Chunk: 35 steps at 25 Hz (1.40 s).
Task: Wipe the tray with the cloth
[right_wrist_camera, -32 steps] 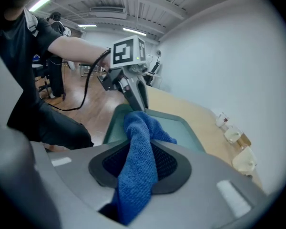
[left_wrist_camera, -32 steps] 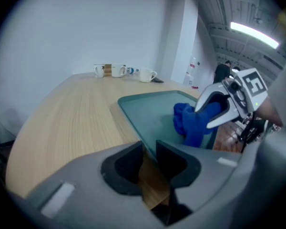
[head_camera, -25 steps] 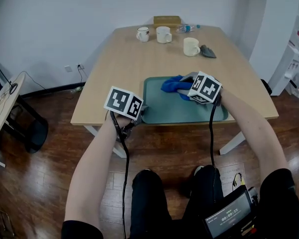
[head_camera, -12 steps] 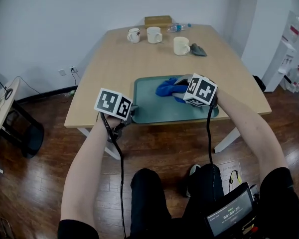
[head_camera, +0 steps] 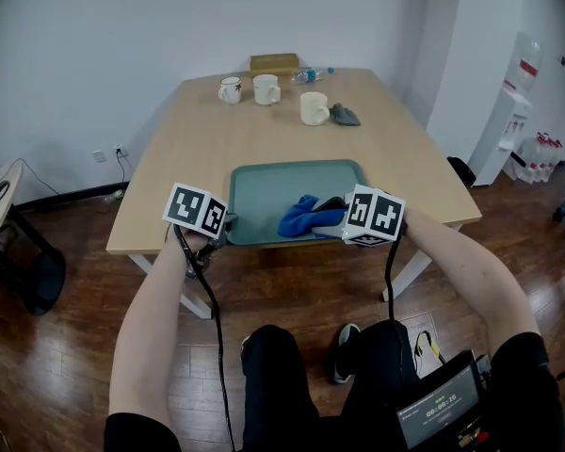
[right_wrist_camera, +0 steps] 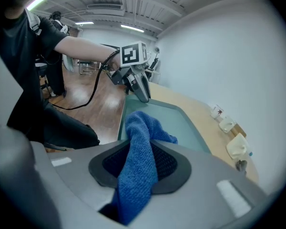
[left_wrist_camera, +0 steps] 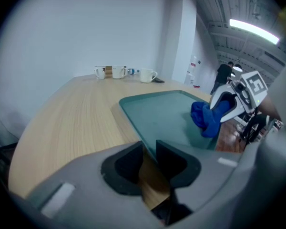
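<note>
A pale wooden tabletop (head_camera: pixel 184 149) carries a teal rectangular tray (head_camera: pixel 273 182) set close to its near edge. The tray's near right corner is covered from the head view by the right gripper (head_camera: pixel 331 220) and its marker cube.

The left gripper (left_wrist_camera: pixel 150 159) sits at the tray's near left corner. In its own view the jaws stand only a narrow gap apart, with the tray's rim running between them. It looks clamped on that rim, though the pads' contact is hard to make out.

The right gripper's jaws are closed on a blue terry cloth (right_wrist_camera: pixel 138 161), which bunches up between the pads. The rest of the cloth lies on the front half of the tray, right of its middle.

At the far end stand three white mugs (head_camera: pixel 266 88). A brown cardboard box (head_camera: pixel 274 63) and a clear plastic bottle (head_camera: pixel 311 72) lie behind them. A small grey object (head_camera: pixel 345 114) touches the nearest mug, too small to identify.
</note>
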### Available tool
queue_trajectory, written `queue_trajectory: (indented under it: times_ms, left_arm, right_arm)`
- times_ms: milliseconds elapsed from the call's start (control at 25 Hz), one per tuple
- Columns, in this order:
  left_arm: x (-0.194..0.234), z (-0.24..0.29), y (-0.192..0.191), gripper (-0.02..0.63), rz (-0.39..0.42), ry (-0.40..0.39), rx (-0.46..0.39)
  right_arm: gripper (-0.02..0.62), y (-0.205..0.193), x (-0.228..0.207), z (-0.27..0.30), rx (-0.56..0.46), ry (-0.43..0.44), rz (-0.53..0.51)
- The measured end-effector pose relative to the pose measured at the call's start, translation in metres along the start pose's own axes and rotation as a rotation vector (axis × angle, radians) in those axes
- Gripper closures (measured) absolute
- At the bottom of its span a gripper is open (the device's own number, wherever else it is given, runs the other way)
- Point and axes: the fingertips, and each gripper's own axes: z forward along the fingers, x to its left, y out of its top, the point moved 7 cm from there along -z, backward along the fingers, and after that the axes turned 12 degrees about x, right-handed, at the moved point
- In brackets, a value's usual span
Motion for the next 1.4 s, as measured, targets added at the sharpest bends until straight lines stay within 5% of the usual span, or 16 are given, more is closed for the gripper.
queue_trajectory:
  times_ms: [280,560,680,1400]
  left_arm:
    - [-0.003,-0.004,0.001,0.514,0.013,0.004,-0.005]
    - [-0.004,-0.006,0.001,0.514,0.017,0.006,-0.005]
    - [-0.004,-0.005,0.001,0.514,0.016,0.006,-0.006]
    - [-0.003,-0.001,-0.001,0.514,0.021,0.037,-0.006]
  right_arm:
    - [0.485,-0.012,-0.043,0.009,0.019,-0.072,0.046]
    - [0.485,-0.037,-0.124,0.024,0.159,-0.237,0.134]
    - [0.485,-0.044,-0.140,0.027,0.170,-0.243,0.161]
    - [0.485,-0.043,-0.001,-0.026,0.064,-0.056,0.041]
